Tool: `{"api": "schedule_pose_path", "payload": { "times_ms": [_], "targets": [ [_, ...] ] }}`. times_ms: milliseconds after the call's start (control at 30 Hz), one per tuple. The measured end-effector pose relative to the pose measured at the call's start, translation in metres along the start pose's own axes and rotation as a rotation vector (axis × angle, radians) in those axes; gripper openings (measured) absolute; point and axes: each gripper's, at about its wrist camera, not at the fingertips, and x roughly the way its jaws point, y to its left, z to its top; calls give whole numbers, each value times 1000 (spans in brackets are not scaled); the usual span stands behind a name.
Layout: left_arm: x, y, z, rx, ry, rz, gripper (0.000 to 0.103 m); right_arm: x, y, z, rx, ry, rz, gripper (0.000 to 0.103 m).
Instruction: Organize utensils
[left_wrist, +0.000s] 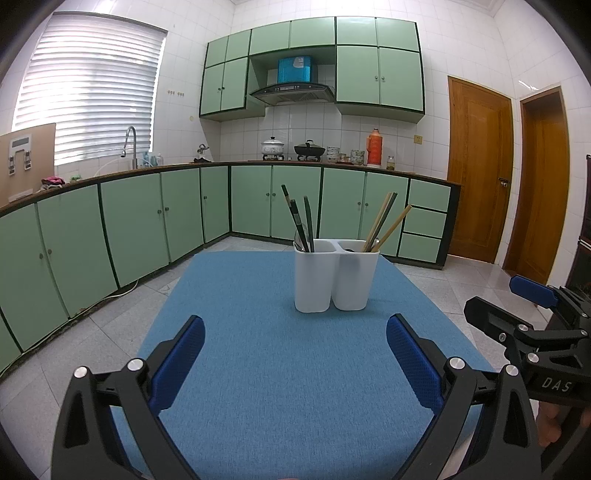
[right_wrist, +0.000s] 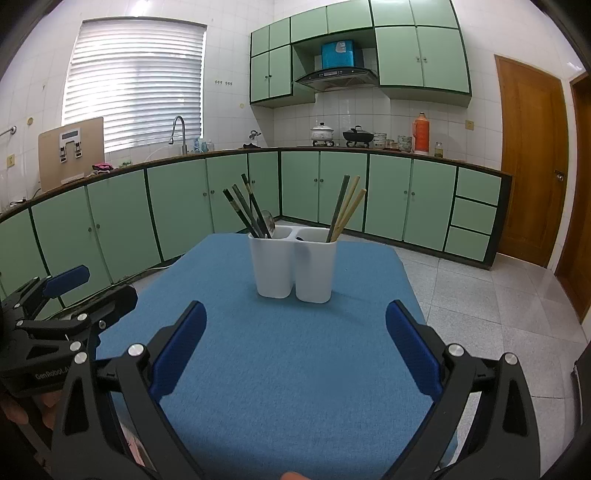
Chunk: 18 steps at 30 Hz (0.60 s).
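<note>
A white two-compartment utensil holder (left_wrist: 336, 275) stands upright toward the far middle of the blue table mat (left_wrist: 258, 369). Its left compartment holds the dark chopsticks (left_wrist: 301, 225), leaning left, with a metal spoon (right_wrist: 268, 222) tucked among them, seen best from the right wrist view. The right compartment holds the light bamboo chopsticks (left_wrist: 388, 227) and one dark chopstick (right_wrist: 339, 206), leaning right. That one dark stick among the pale ones looks like the stray piece, so the sorting is probably not finished, though this is a judgement. The rest of the mat is bare, with no loose utensils on it. The left gripper (left_wrist: 295, 363) hovers over the near edge of the mat, jaws spread wide, nothing between its blue pads (left_wrist: 177, 363). The right gripper (right_wrist: 295, 350) is likewise low over the near edge, jaws wide and empty, and it shows side-on at the right of the left wrist view. Both point straight at the holder, which stands ahead of the fingertips, well apart from either, roughly centred between each pair of fingers. The wide, empty jaws and level aim suggest a waiting stance ahead of a reach. The chopstick tops stand clear above the rim, giving free access from above.
</note>
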Motion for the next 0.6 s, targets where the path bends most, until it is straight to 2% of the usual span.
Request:
{"api": "schedule_pose_path", "payload": {
  "times_ms": [600],
  "targets": [
    [1,0,-2,-4,2,1,97,2,0,-3,-3,3,1,95]
  ]
}}
